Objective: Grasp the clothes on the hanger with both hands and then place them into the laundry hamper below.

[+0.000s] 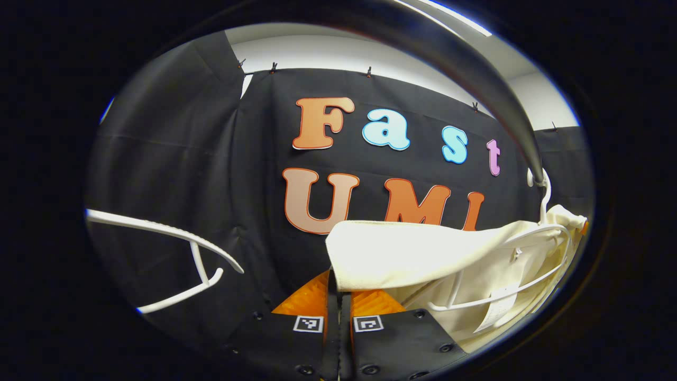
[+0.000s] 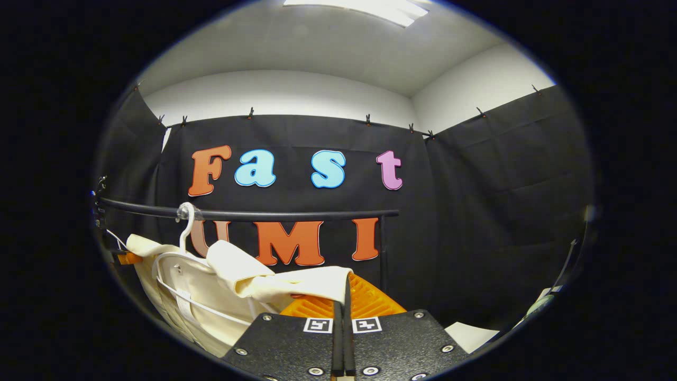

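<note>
We take the rail [image 2: 296, 215] as our landmark: a dark bar running level across the right gripper view, and passing close overhead as a blurred grey arc in the left gripper view.

From the rail hangs a white hanger [image 2: 185, 222] by its hook, and the cream garment [image 2: 206, 296] is draped over it, below the rail and still on the hanger's arms. In the left gripper view the same garment [image 1: 423, 254] spreads under the rail's lower end, with the hanger's [image 1: 545, 206] hook caught on the rail and its thin white bars crossing the cloth. A white tag [image 1: 497, 309] dangles from the garment there.

Our left gripper [image 1: 338, 288] has its fingers drawn together with only a thin slit between them, and a fold of the cream garment's edge sits right at the fingertips; the cloth appears pinched between them.

Our right gripper [image 2: 342, 296] likewise has its fingers nearly closed, and a twisted corner of the garment runs from under the rail down into the tips, where it looks clamped.

A second white hanger [image 1: 195, 254], bare, shows at the left edge of the left gripper view, well apart from the garment.

We cannot see the laundry hamper beneath the rail from either camera.
</note>
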Available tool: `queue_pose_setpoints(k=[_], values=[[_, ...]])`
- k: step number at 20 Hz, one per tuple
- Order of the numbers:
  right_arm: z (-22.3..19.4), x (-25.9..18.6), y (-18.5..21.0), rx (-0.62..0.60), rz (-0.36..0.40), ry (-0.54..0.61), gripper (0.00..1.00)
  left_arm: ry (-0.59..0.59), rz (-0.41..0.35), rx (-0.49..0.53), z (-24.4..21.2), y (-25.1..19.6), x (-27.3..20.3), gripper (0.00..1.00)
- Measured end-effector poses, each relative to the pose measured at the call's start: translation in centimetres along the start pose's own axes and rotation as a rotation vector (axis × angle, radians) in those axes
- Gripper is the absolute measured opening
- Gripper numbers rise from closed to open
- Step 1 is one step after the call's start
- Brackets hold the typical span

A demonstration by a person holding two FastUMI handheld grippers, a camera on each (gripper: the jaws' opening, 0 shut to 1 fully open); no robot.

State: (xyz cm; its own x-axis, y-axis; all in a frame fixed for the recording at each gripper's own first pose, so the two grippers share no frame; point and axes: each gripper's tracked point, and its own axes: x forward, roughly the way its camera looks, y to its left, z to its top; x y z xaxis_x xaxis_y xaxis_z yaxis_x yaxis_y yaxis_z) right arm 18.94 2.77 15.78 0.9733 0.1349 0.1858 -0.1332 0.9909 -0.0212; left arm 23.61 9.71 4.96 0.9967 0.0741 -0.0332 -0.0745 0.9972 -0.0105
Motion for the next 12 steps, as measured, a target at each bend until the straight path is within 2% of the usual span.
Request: queue_pose_setpoints(k=[5, 8, 12], values=[[-3.9, 1.9, 0.1, 0.062, 0.056, 0.094, 0.00, 0.016, 0.013, 0.001, -0.7, 0.7, 0.7, 0.07], [-5.8, 2.2, 0.5, 0.067, 0.087, 0.116, 0.00, 0.031, 0.027, 0.005, -1.4, 1.3, 1.2, 0.07], [-7.8, 2.4, 0.1, 0.131, 0.101, 0.138, 0.00, 0.027, 0.033, 0.032, -1.3, 1.1, 0.9, 0.07]])
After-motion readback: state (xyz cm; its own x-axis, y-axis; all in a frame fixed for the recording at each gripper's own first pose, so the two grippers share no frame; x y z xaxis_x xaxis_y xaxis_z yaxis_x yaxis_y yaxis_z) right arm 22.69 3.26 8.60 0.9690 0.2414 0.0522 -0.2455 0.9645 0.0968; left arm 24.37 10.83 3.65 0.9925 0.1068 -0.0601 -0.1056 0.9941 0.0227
